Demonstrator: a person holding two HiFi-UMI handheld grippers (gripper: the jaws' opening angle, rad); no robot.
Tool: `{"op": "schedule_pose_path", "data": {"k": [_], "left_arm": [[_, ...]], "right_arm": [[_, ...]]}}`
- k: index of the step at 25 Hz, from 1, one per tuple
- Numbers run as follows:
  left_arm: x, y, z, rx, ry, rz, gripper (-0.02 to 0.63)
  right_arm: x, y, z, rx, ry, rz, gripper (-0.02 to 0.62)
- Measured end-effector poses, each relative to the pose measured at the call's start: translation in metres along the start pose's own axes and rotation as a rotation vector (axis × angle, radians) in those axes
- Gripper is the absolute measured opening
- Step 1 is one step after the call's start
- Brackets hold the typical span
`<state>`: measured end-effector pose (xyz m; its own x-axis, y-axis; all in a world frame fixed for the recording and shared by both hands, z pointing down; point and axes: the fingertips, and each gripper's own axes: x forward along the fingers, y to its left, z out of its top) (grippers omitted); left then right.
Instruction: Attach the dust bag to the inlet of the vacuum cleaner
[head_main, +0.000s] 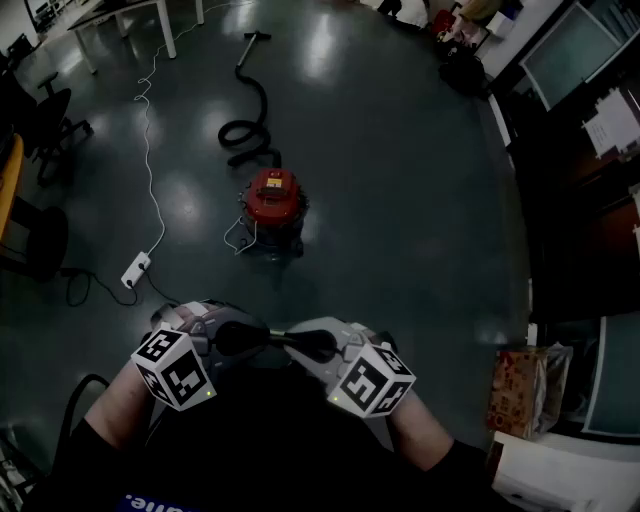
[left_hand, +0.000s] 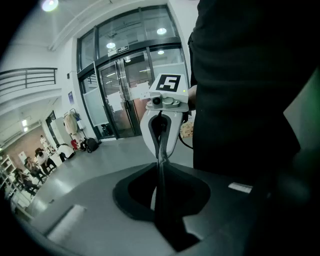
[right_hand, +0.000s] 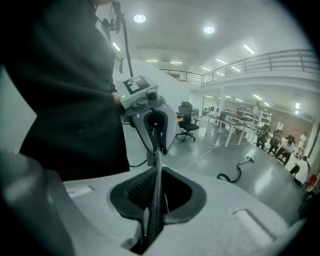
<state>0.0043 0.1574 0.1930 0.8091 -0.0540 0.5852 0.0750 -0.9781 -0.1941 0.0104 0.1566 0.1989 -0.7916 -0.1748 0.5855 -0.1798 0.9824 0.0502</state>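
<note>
- The left gripper (head_main: 262, 337) and the right gripper (head_main: 296, 340) sit at the lower middle of the head view, nose to nose and almost touching.
- Each gripper view shows its jaws nearly together, pinched on one thin dark strip of meshed cloth (right_hand: 156, 200) that runs straight across to the other gripper (an edge of the bag, as far as I can tell).
- The red vacuum (head_main: 272, 205) stands on the dark floor (head_main: 400, 200) at the middle of the head view, well apart from the grippers.
- Its black hose (head_main: 245, 120) curls away toward the upper left.
- A white cable (head_main: 150, 170) runs down the left to a power strip (head_main: 136, 268).
</note>
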Motion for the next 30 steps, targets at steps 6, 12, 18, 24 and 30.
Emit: {"op": "schedule_pose_path", "data": {"k": [6,12,18,24,30], "left_arm": [[0.008,-0.002,0.004,-0.006,0.008,0.004,0.041],[0.018,-0.002,0.007,-0.018,0.021,0.007,0.043],[0.033,0.005,0.010,-0.058,0.041,0.034,0.043],[0.058,0.018,0.001,-0.127,0.083,0.109,0.044],[0.058,0.032,-0.023,-0.198,0.064,0.135,0.048]], "right_arm": [[-0.007,0.000,-0.007,0.002,-0.005,0.004,0.032],[-0.012,0.000,-0.015,0.004,-0.017,0.015,0.032],[-0.020,-0.010,-0.027,0.023,-0.055,0.029,0.038],[-0.019,-0.027,-0.050,0.010,-0.046,0.072,0.037],[0.004,-0.041,-0.054,0.014,-0.005,0.093,0.037]]}}
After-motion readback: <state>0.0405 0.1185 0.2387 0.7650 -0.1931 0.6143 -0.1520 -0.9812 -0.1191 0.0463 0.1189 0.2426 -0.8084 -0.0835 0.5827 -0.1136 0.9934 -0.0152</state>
